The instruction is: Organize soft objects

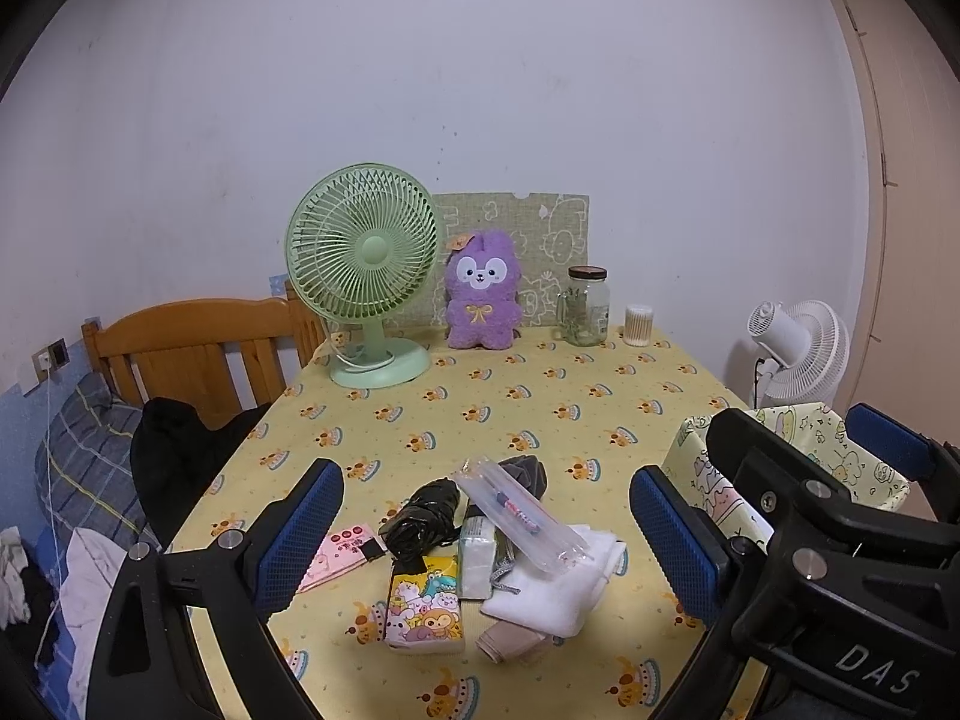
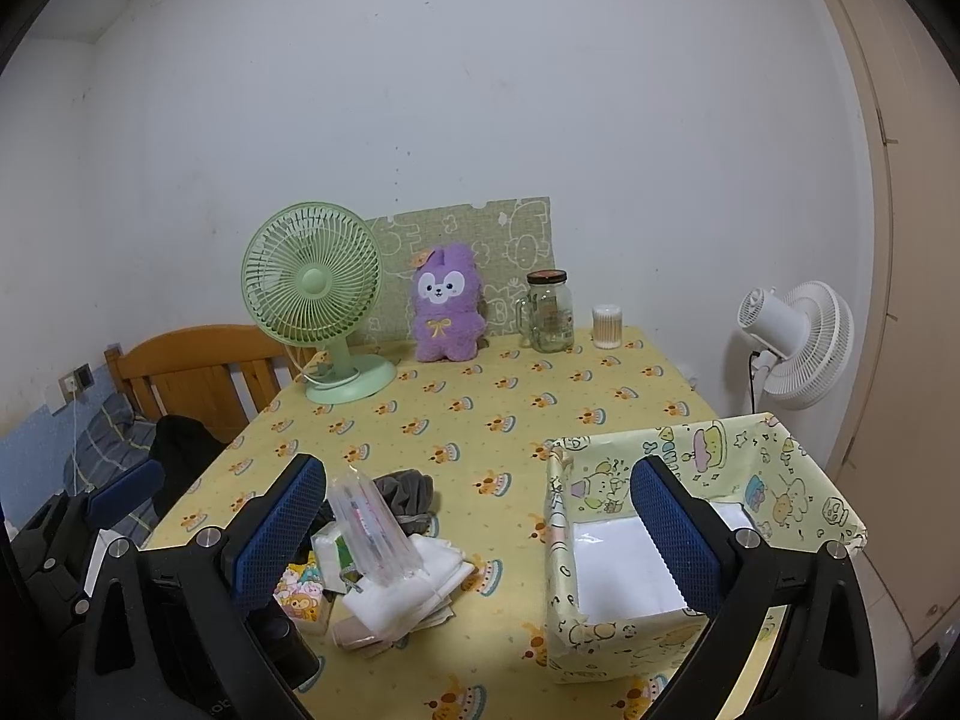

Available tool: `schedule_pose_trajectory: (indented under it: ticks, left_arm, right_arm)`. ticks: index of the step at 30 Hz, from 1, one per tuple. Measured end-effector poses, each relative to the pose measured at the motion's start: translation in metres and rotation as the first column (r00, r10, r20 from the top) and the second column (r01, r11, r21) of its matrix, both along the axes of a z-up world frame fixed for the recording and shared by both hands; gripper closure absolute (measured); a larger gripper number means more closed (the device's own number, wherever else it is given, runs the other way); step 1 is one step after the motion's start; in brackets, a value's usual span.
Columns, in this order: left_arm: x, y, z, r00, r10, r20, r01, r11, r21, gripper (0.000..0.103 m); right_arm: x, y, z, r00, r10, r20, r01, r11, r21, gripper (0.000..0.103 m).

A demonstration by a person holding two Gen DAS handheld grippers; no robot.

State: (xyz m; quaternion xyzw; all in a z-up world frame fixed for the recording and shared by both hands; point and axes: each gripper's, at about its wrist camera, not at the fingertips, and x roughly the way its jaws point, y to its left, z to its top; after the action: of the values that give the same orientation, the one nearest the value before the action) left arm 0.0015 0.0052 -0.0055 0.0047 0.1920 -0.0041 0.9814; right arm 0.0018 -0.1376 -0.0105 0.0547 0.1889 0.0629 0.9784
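On the yellow-patterned bench (image 1: 540, 402), a pile of soft objects lies near the front edge: a white folded cloth (image 1: 558, 582), a black bundle (image 1: 423, 516), a tissue pack (image 1: 477, 558), a cartoon-printed pack (image 1: 426, 606) and a clear plastic sleeve (image 1: 519, 516) resting across the top. The left gripper (image 1: 486, 534) hovers over this pile with its jaws spread wide and holding nothing. The right gripper (image 2: 474, 534), jaws likewise spread and empty, hangs between the pile and the patterned box (image 2: 798, 468) standing at the right of the bench, well apart from the purple plush (image 2: 447, 312) at the back.
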Motion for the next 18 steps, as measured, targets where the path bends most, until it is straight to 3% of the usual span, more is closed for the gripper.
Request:
schedule_pose_trajectory:
  ticks: [10,18]
  left_arm:
    - [0.005,0.006,-0.005,1.0,-0.004,-0.013,0.004,1.0,0.001,0.006]
    - [0.018,0.017,-0.019,0.999,0.0,-0.049,0.0,1.0,-0.007,0.008]
  right_arm:
    - [0.005,0.007,-0.004,1.0,-0.003,-0.005,0.003,1.0,-0.003,0.001]
    - [0.022,0.021,-0.015,0.999,0.021,-0.048,-0.022,1.0,-0.019,0.008]
